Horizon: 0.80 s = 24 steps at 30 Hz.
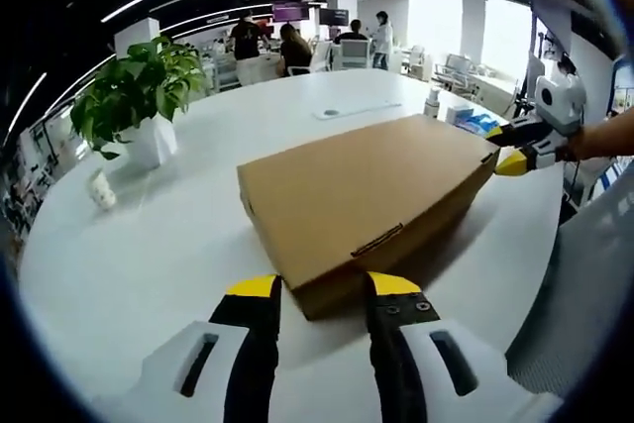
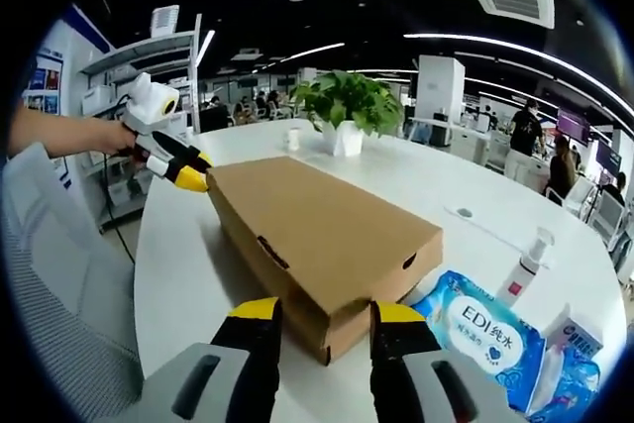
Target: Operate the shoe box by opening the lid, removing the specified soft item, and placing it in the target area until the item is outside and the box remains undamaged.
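On the white bench (image 1: pixel 149 245), shoe box (image 1: pixel 367 195), brown cardboard, lid shut, lying flat near the middle. Left gripper (image 1: pixel 322 289) low at one corner of the box, jaws spread wide, yellow tips to either side of that corner, just short of it, holding nothing. Right gripper (image 1: pixel 510 151) seen in the left gripper view at the far corner, tips at the lid edge; touching or not, cannot tell.

From the right gripper view, box (image 2: pixel 317 230) running away from the camera, near corner sitting between the parted jaws of the right gripper (image 2: pixel 322 314), nothing clamped. Left gripper (image 2: pixel 188 173) at the opposite corner, held by a hand (image 2: pixel 99 136), tips right at the lid's edge.

Beside the box, wipes pack (image 2: pixel 485 334), blue and white, just by the near corner. Spray bottle (image 2: pixel 525 264) upright behind the pack. Plant (image 1: pixel 134 96) in a white pot, well apart from the box. Small cup (image 1: pixel 101 190) near the pot.
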{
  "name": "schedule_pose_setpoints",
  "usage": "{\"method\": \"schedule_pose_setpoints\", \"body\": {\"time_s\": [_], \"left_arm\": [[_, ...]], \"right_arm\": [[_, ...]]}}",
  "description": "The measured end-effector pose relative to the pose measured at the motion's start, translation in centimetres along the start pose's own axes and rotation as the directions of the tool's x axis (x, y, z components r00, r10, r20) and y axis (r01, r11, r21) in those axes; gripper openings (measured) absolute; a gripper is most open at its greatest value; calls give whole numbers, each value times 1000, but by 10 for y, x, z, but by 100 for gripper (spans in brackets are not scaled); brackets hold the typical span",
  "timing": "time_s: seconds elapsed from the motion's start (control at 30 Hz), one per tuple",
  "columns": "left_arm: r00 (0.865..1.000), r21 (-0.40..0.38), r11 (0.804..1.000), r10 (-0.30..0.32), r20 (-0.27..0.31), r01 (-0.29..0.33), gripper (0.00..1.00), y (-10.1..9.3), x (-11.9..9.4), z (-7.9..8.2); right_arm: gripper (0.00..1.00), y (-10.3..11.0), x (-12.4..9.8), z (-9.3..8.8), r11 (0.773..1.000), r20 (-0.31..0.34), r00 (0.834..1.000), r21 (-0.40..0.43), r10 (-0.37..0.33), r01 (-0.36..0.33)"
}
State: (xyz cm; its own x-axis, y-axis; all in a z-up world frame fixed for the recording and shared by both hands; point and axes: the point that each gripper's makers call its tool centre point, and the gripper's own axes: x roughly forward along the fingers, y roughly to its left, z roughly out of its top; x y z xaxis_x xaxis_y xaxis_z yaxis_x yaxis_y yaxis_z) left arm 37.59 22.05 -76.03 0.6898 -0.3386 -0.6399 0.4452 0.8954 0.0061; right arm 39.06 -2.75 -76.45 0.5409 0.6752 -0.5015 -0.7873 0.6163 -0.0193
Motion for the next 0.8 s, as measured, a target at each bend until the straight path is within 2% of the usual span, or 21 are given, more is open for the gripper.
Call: {"method": "schedule_pose_setpoints", "body": {"time_s": [0.37,0.8], "left_arm": [[1000,-17,1000,5,-5,-6,31,1,4,-5],[1000,-13,1000,21,-9,-21,31,3,10,-6]], "right_arm": [[31,-1,3,-5,999,-9,1000,38,-21,22],[30,-4,9,-9,1000,-27,999,10,-25,26]]}}
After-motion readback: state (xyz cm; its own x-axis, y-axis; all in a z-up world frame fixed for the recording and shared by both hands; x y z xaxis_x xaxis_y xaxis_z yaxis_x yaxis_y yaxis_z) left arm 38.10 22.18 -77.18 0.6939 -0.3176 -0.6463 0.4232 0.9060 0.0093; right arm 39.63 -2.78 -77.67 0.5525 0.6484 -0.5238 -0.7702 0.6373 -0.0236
